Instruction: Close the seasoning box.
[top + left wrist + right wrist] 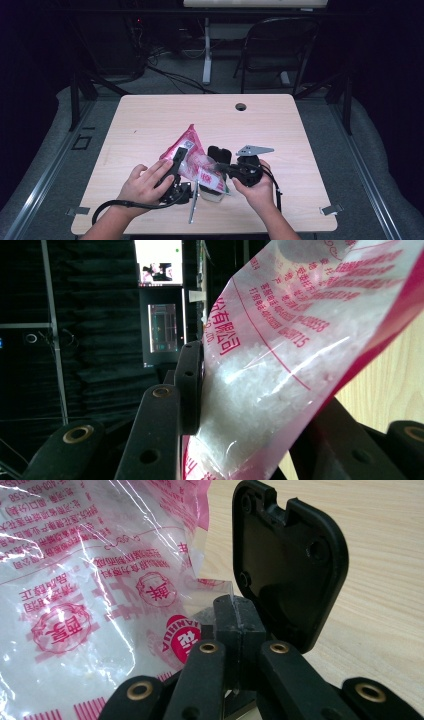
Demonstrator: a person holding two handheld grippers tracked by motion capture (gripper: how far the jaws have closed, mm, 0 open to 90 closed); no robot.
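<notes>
I hold the pink-printed bag just above the bench at its near middle: my left gripper clamps its fingers on the bag's body, my right gripper pinches its clear edge, fingers fully closed.

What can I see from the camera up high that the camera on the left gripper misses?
The high view alone takes in the whole table, both hands, the right gripper, a metal spoon and a chair beyond. The left gripper view alone shows white grains inside the bag and lit screens in the dark. Both show the pink and clear plastic bag gripped by the left gripper.
</notes>
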